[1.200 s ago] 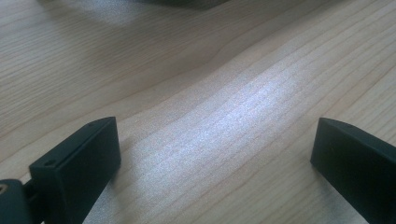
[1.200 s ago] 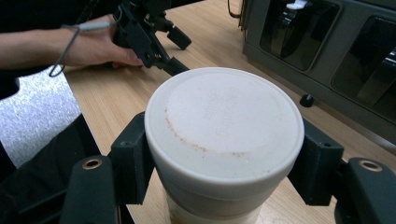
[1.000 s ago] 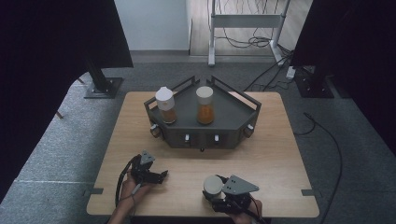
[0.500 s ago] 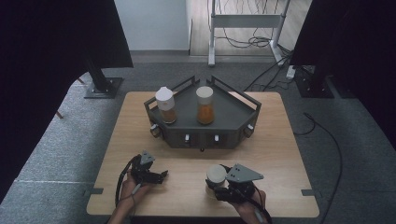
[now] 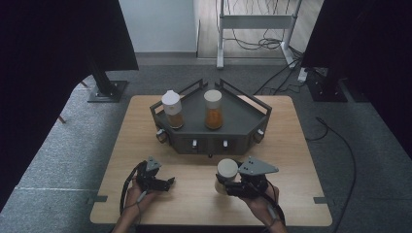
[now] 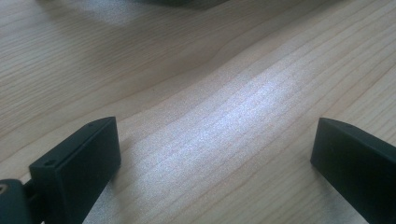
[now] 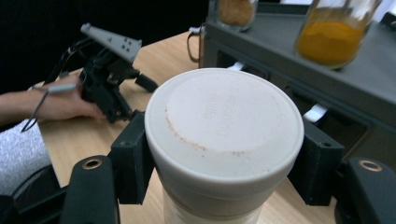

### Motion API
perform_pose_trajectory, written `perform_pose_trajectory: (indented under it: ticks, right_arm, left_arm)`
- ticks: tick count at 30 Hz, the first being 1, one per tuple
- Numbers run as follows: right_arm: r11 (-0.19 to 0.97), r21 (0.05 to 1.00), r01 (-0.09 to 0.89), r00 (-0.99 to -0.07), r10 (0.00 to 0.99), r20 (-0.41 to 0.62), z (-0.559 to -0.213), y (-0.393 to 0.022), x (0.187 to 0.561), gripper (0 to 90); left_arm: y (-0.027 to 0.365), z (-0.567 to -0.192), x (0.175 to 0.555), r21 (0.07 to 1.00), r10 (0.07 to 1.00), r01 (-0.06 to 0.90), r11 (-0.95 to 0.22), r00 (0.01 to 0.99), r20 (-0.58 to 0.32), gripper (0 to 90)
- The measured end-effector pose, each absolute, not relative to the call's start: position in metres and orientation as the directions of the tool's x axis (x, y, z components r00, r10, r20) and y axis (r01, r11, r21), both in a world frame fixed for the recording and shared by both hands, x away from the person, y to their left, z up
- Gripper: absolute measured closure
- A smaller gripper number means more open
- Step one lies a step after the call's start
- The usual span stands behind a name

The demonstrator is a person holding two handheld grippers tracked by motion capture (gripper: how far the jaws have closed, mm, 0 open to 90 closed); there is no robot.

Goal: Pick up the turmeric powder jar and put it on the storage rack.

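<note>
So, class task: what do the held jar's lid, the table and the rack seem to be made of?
Lid: looks like matt off-white plastic, with moulded lettering and reddish powder specks. Table: pale wood or wood veneer, with visible grain and a soft sheen. Rack: dark grey, probably painted metal or plastic; hard to tell.

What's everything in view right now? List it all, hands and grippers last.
Table: one, light wood, centre of the high view.
Rack: one, dark grey, on the table's far half, with raised rails.
Jars on rack: two, white lids; left jar brownish fill, right jar orange fill.
Held jar: one, white lid, pale body, near the table's front edge.
Floor: grey carpet around the table.
Curtains: black, both sides.
Stand: one, white metal, behind the table, cables under it.
Left hand: holds left gripper, jaws apart over bare wood.
Right hand: holds right gripper, jaws clamped on the held jar.
</note>
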State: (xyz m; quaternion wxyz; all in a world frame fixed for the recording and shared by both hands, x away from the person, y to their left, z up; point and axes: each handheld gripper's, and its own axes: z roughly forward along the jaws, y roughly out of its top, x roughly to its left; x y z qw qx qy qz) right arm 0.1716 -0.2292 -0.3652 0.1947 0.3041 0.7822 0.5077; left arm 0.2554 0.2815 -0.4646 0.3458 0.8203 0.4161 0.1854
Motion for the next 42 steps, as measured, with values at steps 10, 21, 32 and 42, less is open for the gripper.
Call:
perform_pose_trajectory:
  ticks: [10,21,32,42]
  right_arm:
    - [0.283,0.917,0.282,-0.713,0.701,0.003,-0.344,-0.232,0.188,33.3]
    - [0.266,0.925,0.273,-0.691,0.723,-0.004,-0.325,-0.233,0.205,33.3]
    - [0.256,0.929,0.266,-0.668,0.744,-0.014,-0.307,-0.231,0.219,33.3]
    - [0.252,0.931,0.263,-0.647,0.762,-0.024,-0.293,-0.229,0.23,33.3]
  left_arm:
    - [0.282,-0.464,0.256,0.721,0.811,0.555,-0.415,0.585,0.016,1.2]
    - [0.282,-0.465,0.255,0.722,0.811,0.555,-0.414,0.585,0.016,1.2]
    - [0.282,-0.464,0.256,0.721,0.809,0.553,-0.417,0.588,0.016,1.2]
    - [0.282,-0.464,0.256,0.721,0.807,0.552,-0.419,0.59,0.017,1.2]
